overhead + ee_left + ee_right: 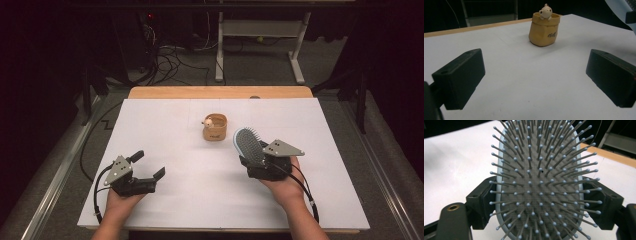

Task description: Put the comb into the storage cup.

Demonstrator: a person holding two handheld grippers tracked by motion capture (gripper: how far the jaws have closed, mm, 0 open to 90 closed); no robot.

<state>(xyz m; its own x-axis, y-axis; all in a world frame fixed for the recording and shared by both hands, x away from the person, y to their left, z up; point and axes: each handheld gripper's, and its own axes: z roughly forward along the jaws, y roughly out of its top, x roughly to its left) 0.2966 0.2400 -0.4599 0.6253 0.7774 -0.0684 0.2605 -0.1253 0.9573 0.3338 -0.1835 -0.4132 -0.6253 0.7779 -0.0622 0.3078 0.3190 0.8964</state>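
Observation:
A pale blue hairbrush [248,145] with a grey bristle pad is held off the white table, bristles up, head pointing away. My right gripper [262,165] is shut on it, one jaw on each side edge of the brush [536,182]. A tan sack-shaped pot [215,127] with a small cream animal figure on its rim stands upright in the table's middle, left of the brush head. My left gripper [149,165] rests low at the front left, open and empty, facing the pot [545,30] from a distance [534,75].
White paper [165,125] covers the wooden table [220,92], with bare sheet all around the pot. Beyond the far edge stand a desk frame [260,45] and floor cables [170,60]. Metal rails [55,175] run along both sides.

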